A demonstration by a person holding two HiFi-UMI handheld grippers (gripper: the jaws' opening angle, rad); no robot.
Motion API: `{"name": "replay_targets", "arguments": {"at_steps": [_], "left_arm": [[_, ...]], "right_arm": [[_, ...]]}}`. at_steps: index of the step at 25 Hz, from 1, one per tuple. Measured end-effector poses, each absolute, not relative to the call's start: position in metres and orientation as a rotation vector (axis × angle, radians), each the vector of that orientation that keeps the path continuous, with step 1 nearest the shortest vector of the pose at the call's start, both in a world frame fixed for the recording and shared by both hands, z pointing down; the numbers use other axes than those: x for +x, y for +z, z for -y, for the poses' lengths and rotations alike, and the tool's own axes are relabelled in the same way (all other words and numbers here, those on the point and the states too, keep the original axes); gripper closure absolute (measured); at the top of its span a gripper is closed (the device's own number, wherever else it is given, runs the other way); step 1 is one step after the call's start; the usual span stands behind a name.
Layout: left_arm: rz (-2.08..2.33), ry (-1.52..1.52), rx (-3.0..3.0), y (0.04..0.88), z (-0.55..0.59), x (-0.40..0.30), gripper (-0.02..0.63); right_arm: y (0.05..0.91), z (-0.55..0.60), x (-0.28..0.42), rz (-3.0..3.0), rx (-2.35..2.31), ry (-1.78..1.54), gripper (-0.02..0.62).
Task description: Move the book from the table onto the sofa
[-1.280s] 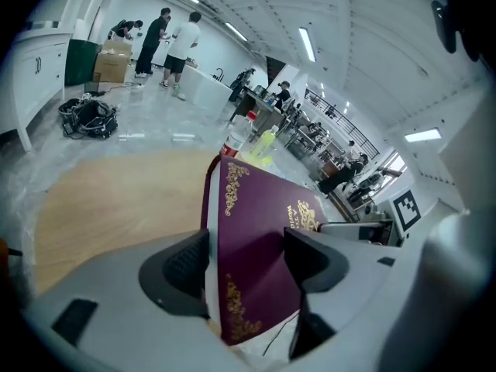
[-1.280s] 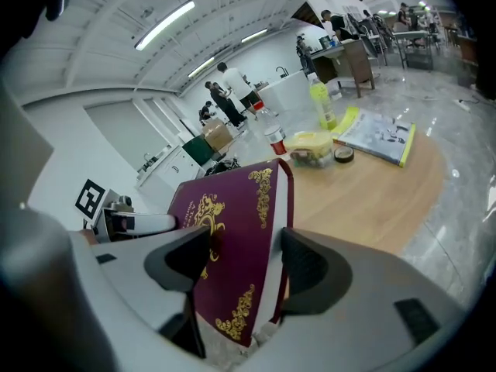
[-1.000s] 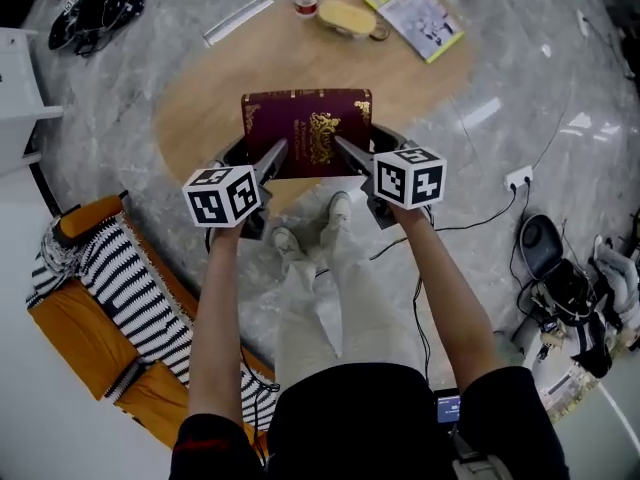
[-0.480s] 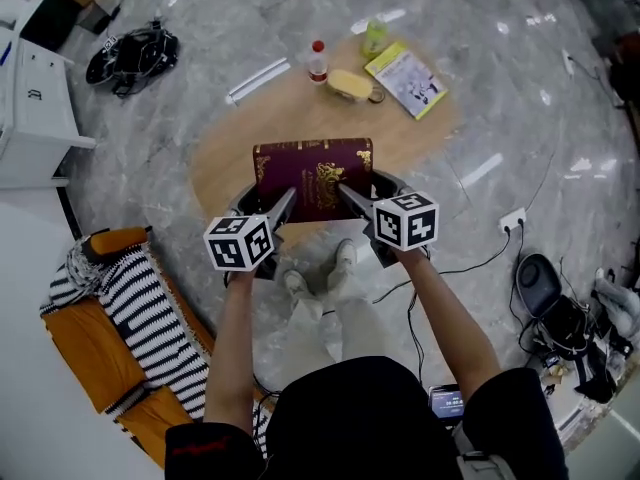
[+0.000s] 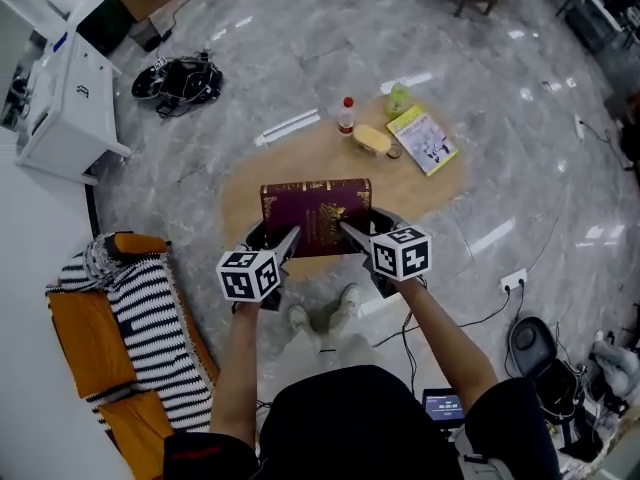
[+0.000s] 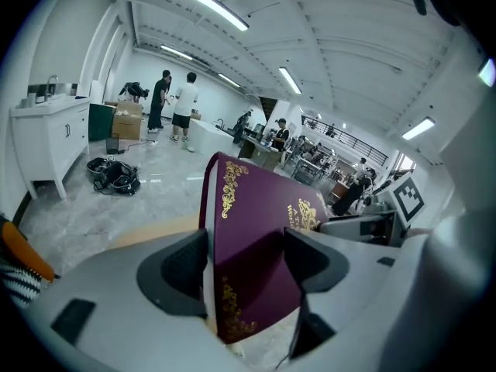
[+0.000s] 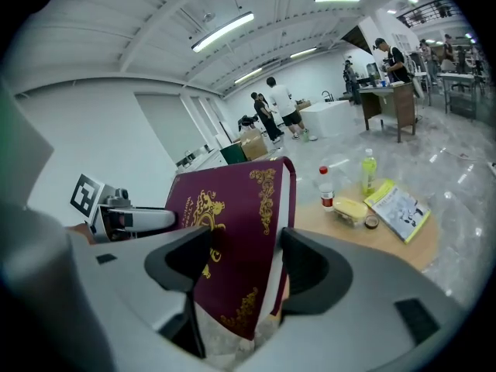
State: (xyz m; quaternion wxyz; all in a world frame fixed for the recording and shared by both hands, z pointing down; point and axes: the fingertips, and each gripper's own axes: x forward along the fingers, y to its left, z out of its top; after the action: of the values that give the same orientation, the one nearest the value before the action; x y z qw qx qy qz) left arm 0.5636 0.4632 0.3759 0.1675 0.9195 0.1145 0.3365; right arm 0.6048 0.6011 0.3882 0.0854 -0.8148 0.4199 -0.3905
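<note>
A thick maroon book [image 5: 316, 213] with gold ornament hangs in the air above the near edge of the round wooden table [image 5: 245, 183]. My left gripper [image 5: 287, 240] is shut on its near left corner, and my right gripper [image 5: 348, 234] is shut on its near right corner. In the left gripper view the book [image 6: 256, 231] stands wedged between the dark pads of the left gripper [image 6: 246, 263]. The right gripper view shows the book [image 7: 232, 223] clamped the same way in the right gripper [image 7: 242, 266]. An orange sofa [image 5: 80, 333] with a striped blanket [image 5: 150, 318] sits at the lower left.
On the table's far side stand a red-capped bottle [image 5: 347, 115], a green bottle [image 5: 399, 99], a yellow pack [image 5: 373, 139] and a booklet [image 5: 423, 139]. A white cabinet [image 5: 70, 88] and a black bundle [image 5: 180, 80] lie at the upper left. Cables and a power strip [image 5: 512, 282] are on the floor at right.
Both grippers have risen together with the book held between them. The table and floor now look smaller and farther below, and the sofa shows more fully at left.
</note>
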Motion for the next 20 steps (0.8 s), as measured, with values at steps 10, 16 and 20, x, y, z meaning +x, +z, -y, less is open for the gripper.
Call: {"name": "replay_targets", "arguments": {"at_steps": [10,16,20], "left_arm": [[-0.065,0.791,2.638,0.340,-0.408,0.517,0.287],[0.094,0.715,2.634,0.320,-0.359,0.463,0.287],[0.218,0.653,2.603,0.310,-0.316,0.422,0.287]], "right_arm": [[0.348,-0.534,0.587,-1.546,-2.413,-1.076,0.299],[0.325,-0.473,0.551,-1.766,-2.368,-1.052,0.299],[0.311,-0.421,0.521,-1.887,-2.331,-1.032,0.299]]}}
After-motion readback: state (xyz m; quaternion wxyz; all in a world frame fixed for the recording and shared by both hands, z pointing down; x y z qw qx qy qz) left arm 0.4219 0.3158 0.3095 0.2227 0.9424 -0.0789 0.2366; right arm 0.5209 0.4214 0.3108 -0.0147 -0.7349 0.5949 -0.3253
